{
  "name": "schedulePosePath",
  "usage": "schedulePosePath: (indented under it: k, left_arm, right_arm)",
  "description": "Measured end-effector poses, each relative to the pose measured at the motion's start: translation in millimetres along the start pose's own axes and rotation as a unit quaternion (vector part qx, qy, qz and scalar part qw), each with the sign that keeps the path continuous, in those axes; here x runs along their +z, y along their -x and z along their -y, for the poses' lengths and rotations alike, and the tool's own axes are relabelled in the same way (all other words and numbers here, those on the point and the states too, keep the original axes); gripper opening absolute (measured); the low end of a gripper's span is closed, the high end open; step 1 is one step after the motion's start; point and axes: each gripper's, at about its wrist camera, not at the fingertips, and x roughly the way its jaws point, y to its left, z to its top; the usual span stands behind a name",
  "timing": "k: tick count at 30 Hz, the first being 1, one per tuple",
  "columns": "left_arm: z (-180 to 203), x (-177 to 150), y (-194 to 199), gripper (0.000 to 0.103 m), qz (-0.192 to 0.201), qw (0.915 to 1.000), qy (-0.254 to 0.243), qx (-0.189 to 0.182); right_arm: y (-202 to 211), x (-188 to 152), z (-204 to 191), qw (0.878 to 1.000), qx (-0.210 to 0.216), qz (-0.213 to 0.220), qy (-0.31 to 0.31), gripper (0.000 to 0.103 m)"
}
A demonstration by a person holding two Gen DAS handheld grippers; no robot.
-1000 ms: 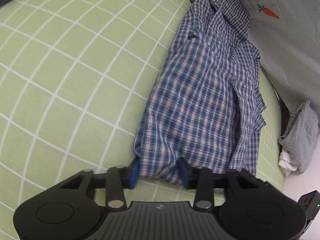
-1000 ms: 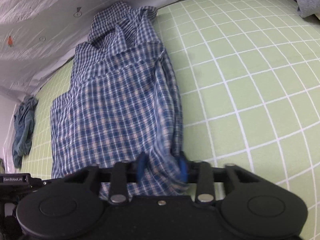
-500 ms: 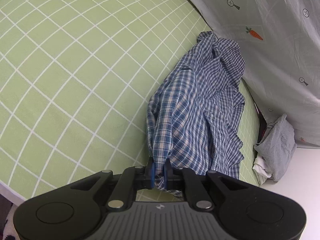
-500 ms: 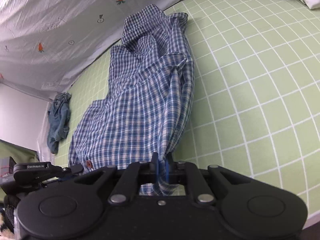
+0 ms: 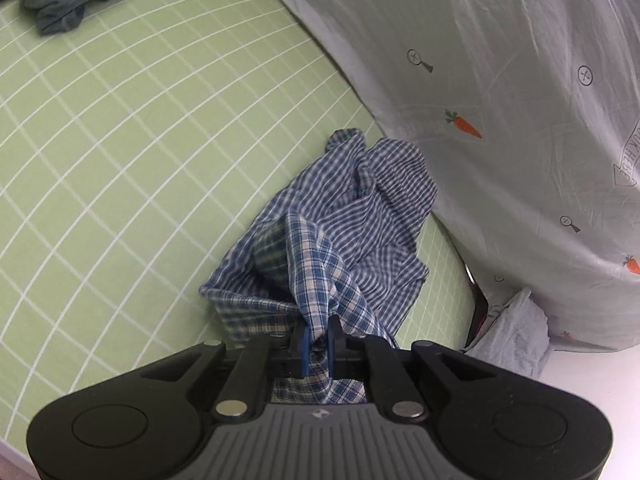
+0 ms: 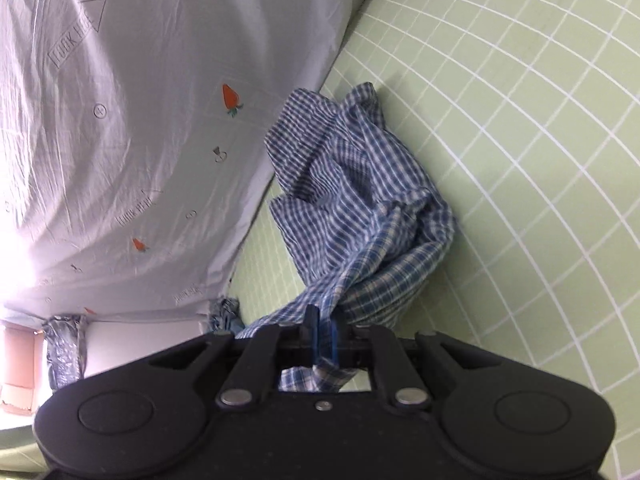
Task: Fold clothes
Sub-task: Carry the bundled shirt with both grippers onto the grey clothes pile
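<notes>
Item: blue checked shirt (image 5: 360, 216), one piece, bunched on the green gridded bed sheet (image 5: 120, 140) close against the white printed cover (image 5: 520, 80).

Condition: light, soft and limp. It sags into loose folds between the held points and keeps no shape when raised.

Hold: the near edge is pinched by the left hand-held gripper (image 5: 316, 340) and by the right hand-held gripper (image 6: 324, 336), each nearly closed on a gather of cloth. Which edge is held, probably the hem, cannot be made out.

Handling: corners or seams are preferred; a thin pinch may slip.
</notes>
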Motion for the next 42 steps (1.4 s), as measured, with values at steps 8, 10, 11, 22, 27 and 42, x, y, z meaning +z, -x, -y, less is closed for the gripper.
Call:
schedulePosePath:
  k: [8, 10, 11, 22, 27, 42]
  left_arm:
    - [70.8, 75.5, -60.6, 0.009, 0.030, 0.9978, -0.055, -0.022]
    - [89.7, 97.6, -82.5, 0.014, 0.043, 0.9961, -0.075, -0.019]
    - [97.4, 106.9, -91.2, 0.026, 0.062, 0.9940, -0.089, -0.006]
    - [85.4, 107.4, -154.4, 0.085, 0.086, 0.9524, -0.262, 0.130]
    - [49.5, 91.2, -176.1, 0.088, 0.034, 0.9579, -0.251, 0.136]
    - [45.6, 92.9, -218.6, 0.032, -0.036, 0.9734, -0.224, 0.031]
  right_arm:
    - [-51.7, 91.6, -25.6, 0.999, 0.017, 0.039, 0.008, 0.007]
    - [-72.8, 118.6, -33.0, 0.998, 0.009, 0.055, 0.027, 0.014]
    - [-83.2, 131.0, -37.9, 0.996, 0.005, 0.068, 0.049, 0.019]
    - [-157.5, 144.1, -52.1, 0.940, -0.167, 0.102, 0.277, 0.093]
    - [-175.8, 138.7, -18.4, 0.941, -0.203, 0.060, 0.266, 0.094]
    - [-230.5, 132.5, -21.2, 0.966, -0.108, -0.007, 0.236, 0.084]
